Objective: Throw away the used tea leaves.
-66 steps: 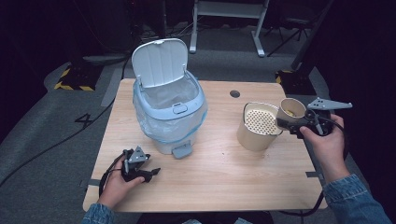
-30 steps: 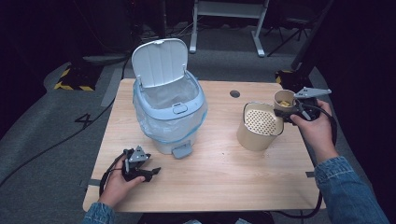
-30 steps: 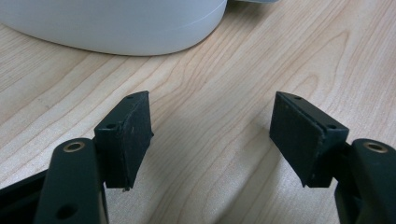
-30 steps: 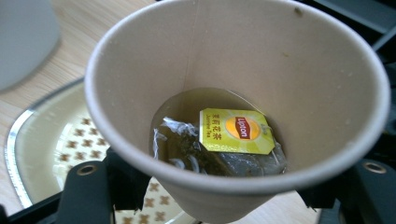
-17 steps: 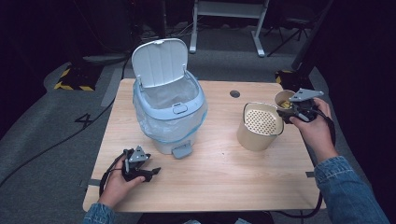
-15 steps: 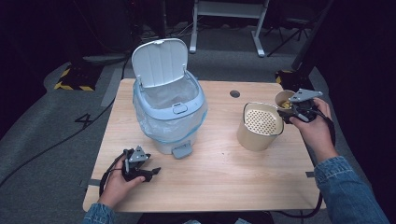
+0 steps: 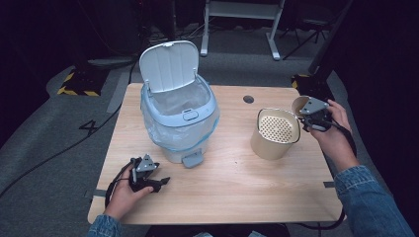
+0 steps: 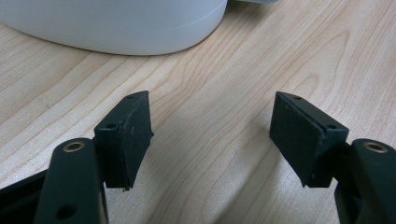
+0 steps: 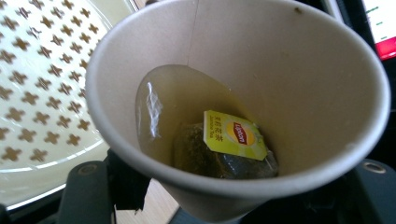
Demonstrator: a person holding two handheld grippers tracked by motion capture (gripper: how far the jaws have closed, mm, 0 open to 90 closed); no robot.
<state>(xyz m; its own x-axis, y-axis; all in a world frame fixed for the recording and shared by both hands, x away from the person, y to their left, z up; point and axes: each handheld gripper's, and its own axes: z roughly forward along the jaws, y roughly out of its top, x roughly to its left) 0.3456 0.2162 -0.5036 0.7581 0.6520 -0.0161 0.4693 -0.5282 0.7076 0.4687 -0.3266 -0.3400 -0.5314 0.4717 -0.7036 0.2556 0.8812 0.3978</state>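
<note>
One paper cup (image 9: 243,107) tilted, mouth toward strainer pot (image 7: 274,133)

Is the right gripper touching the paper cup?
Touching. In the right gripper view the paper cup sits tilted between the right gripper's jaws, which press its lower wall on both sides. The high view shows the cup held off the table.

A: Table (image 7: 232,182): pale wood grain, smooth, matt. Bin (image 7: 179,129): glossy white-blue plastic, thin clear film liner.

B: Paper cup (image 9: 261,93): matt, smooth inside, wet; tea bag tag (image 9: 235,134) glossy. Strainer pot (image 7: 274,134): cream, perforated, satin. Gripper pads (image 8: 135,135): matt black, slightly rough.
</note>
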